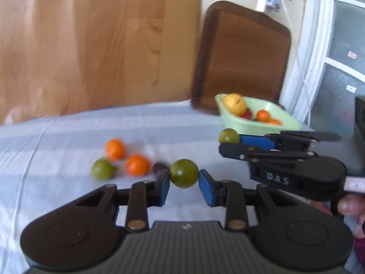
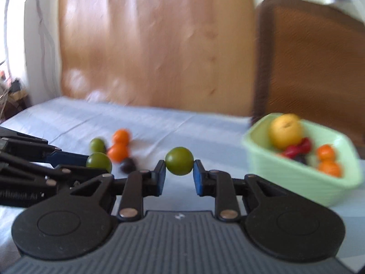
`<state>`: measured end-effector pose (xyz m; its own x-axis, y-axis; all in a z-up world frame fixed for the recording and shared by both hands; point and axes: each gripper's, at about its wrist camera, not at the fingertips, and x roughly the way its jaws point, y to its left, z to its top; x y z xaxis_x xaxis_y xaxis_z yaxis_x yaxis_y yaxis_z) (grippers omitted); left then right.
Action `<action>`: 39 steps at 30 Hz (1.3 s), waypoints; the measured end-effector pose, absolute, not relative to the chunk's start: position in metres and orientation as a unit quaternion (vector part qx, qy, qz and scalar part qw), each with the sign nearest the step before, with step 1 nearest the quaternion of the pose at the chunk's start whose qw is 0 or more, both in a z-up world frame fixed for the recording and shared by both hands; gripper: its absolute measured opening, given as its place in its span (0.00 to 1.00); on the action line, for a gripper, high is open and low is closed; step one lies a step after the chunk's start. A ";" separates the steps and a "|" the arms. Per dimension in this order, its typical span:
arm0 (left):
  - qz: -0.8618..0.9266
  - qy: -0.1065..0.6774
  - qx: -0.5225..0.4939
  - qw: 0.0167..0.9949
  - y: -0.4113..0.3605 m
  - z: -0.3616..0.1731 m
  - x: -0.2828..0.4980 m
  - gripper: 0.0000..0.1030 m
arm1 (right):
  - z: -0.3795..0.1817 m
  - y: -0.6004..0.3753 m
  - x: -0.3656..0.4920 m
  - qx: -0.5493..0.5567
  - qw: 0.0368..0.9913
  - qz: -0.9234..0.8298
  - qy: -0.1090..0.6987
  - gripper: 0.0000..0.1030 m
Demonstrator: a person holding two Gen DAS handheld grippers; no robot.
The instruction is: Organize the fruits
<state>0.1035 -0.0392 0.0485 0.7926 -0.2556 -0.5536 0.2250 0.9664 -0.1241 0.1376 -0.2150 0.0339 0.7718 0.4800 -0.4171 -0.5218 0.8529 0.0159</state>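
My left gripper is shut on a green fruit and holds it above the cloth. My right gripper is shut on another green fruit; it shows from the side in the left wrist view, near the bowl. A pale green bowl at the right holds a yellow fruit, oranges and a red fruit; it also shows in the right wrist view. On the cloth lie two oranges, a green fruit and a dark fruit.
A light blue cloth covers the table. A brown chair back stands behind the bowl, and a wooden panel behind the table. A dark box edge is at the far right.
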 end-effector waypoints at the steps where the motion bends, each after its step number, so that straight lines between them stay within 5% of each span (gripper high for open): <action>1: -0.138 0.289 -0.020 0.947 -0.050 0.055 0.112 0.28 | 0.038 -0.227 0.138 -0.043 0.950 0.244 0.193 0.28; 14: -0.182 0.271 0.039 0.944 -0.171 0.061 0.222 0.29 | 0.026 -0.309 0.179 0.038 0.978 0.085 0.187 0.30; 17: -0.168 0.283 0.046 0.943 -0.175 0.053 0.228 0.38 | 0.025 -0.307 0.179 0.034 0.980 0.077 0.181 0.33; 29: -0.046 0.223 -0.051 0.972 0.006 0.089 0.136 0.40 | 0.032 -0.310 0.157 0.067 0.984 0.105 0.129 0.33; 39: -0.006 0.286 -0.090 0.954 0.078 0.050 0.111 0.40 | 0.037 -0.224 0.145 0.028 0.931 0.293 0.214 0.33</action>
